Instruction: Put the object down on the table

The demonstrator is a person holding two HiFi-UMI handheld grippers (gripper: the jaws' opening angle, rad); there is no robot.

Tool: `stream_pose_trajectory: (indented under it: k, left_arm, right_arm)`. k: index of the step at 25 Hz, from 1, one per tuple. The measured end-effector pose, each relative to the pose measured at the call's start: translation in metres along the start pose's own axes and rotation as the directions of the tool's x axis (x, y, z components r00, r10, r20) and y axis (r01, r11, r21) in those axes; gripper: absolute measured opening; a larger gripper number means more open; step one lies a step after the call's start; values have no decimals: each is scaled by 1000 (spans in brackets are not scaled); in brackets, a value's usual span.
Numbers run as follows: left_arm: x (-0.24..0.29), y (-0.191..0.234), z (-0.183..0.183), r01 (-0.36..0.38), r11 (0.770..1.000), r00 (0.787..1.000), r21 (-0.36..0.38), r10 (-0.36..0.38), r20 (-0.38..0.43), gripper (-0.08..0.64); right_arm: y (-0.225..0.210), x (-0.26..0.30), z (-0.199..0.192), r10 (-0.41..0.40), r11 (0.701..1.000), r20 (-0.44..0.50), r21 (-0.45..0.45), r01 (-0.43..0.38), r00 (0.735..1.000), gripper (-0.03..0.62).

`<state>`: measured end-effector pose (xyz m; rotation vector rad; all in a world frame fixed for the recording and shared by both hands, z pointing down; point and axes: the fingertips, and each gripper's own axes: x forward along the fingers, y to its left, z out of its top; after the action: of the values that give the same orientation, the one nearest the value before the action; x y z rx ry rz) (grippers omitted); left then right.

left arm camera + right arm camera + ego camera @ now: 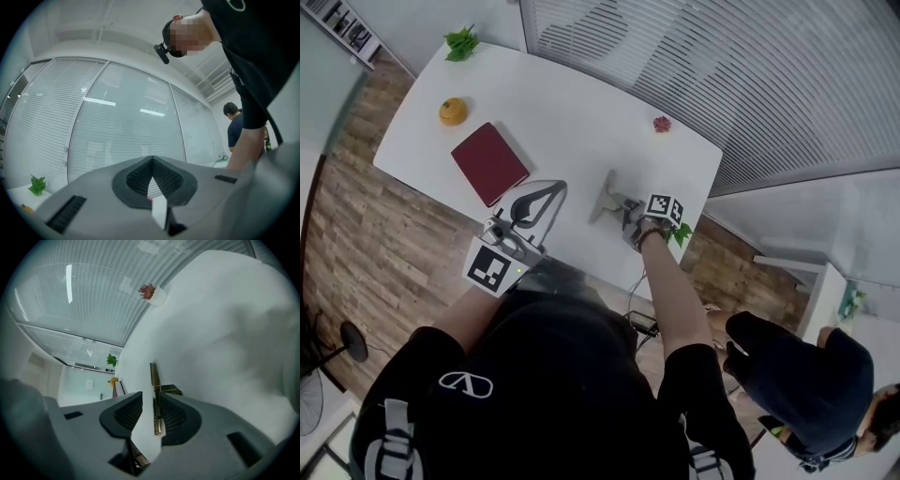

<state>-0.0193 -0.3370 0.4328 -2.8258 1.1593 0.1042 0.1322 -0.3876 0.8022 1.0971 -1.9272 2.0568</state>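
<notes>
Holds the right tool (151, 397) open just above the white tabletop (220, 333), thin gold-coloured strip (153, 376) between its jaws, beside the right-hand pad, clear of the other. Holds the left tool (152, 159) closed, tips meeting, nothing between. Shows a white oval emblem (466, 383) on the black shirt (553, 375).

Bright, even light leaves soft shadows on the table (572, 112); gripper views bulge, with dark corners.

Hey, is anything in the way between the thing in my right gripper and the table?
Nothing visible. The thin brass-coloured strip stands between the right gripper's open jaws, right at the bare white table; the red notebook lies away to the left.
</notes>
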Motion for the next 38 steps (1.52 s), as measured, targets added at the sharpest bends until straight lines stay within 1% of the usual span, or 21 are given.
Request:
stream_pose_trajectory:
  k: [3, 5, 7, 9, 11, 12, 13, 14, 16, 18, 19, 20, 21, 23, 24, 28, 30, 31, 34, 38]
  left_arm:
    - [4, -2, 1, 10, 1000, 1000, -9, -10, 6, 5]
    - [7, -5, 2, 23, 1000, 1000, -7, -23, 11, 5]
    - [10, -9, 3, 37, 999, 999, -10, -37, 13, 5]
    - [16, -12, 6, 53, 999, 998, -13, -52, 20, 5]
    - [22, -17, 9, 73, 997, 997, -11, -73, 26, 5]
    - [25, -19, 11, 84, 996, 996, -9, -84, 29, 5]
    - [28, -22, 13, 95, 995, 995, -8, -94, 34, 5]
    - [31, -25, 16, 103, 995, 994, -8, -103, 39, 5]
    - [36, -29, 21, 120, 993, 992, -8, -119, 52, 5]
    - [40, -34, 28, 136, 991, 989, -8, -136, 64, 5]
    - [42, -36, 32, 145, 989, 987, -6, -144, 72, 5]
    - [43, -38, 37, 153, 988, 985, -2, -153, 81, 5]
    - [44, -40, 42, 162, 987, 983, 6, -162, 88, 5]
    - [46, -45, 51, 180, 983, 978, 24, -182, 99, 5]
    - [47, -47, 55, 187, 982, 976, 32, -190, 107, 5]
    - [49, -52, 65, 206, 977, 969, 55, -211, 125, 5]
    - [50, -52, 68, 217, 974, 966, 62, -224, 131, 5]
    - [51, -52, 68, 222, 973, 965, 63, -228, 131, 5]
    - [51, -52, 69, 228, 972, 964, 61, -234, 128, 5]
    - [50, -53, 70, 237, 969, 962, 69, -244, 120, 5]
  right_arm:
    - [2, -19, 4, -3, 1000, 28, -22, 4, 1000, 121]
    - [13, -38, 10, 24, 999, 67, -37, -21, 997, 120]
    - [35, -62, 19, 69, 995, 123, -76, -60, 990, 114]
    - [69, -91, 29, 134, 986, 192, -129, -110, 972, 112]
    - [111, -124, 37, 202, 969, 262, -196, -153, 944, 112]
    - [134, -140, 39, 237, 955, 292, -243, -168, 927, 104]
    - [159, -157, 40, 278, 935, 315, -305, -181, 907, 96]
    - [182, -172, 41, 318, 908, 332, -375, -185, 888, 91]
    - [221, -200, 40, 354, 858, 365, -492, -145, 861, 85]
    - [246, -223, 35, 351, 814, 408, -577, -60, 843, 64]
    - [257, -233, 33, 348, 782, 430, -623, -5, 833, 54]
    - [265, -242, 30, 345, 742, 453, -668, 57, 822, 50]
    - [272, -250, 27, 341, 696, 476, -708, 123, 811, 33]
    - [286, -264, 20, 336, 602, 521, -760, 246, 785, 21]
    - [292, -270, 16, 337, 561, 539, -774, 295, 772, 14]
    - [313, -284, 0, 355, 413, 585, -798, 438, 729, 6]
    - [320, -287, -6, 370, 352, 605, -794, 496, 706, 6]
    - [321, -286, -8, 372, 329, 610, -791, 516, 699, 6]
    - [323, -282, -17, 386, 287, 612, -790, 541, 690, 6]
    - [328, -279, -29, 410, 259, 618, -784, 564, 671, 5]
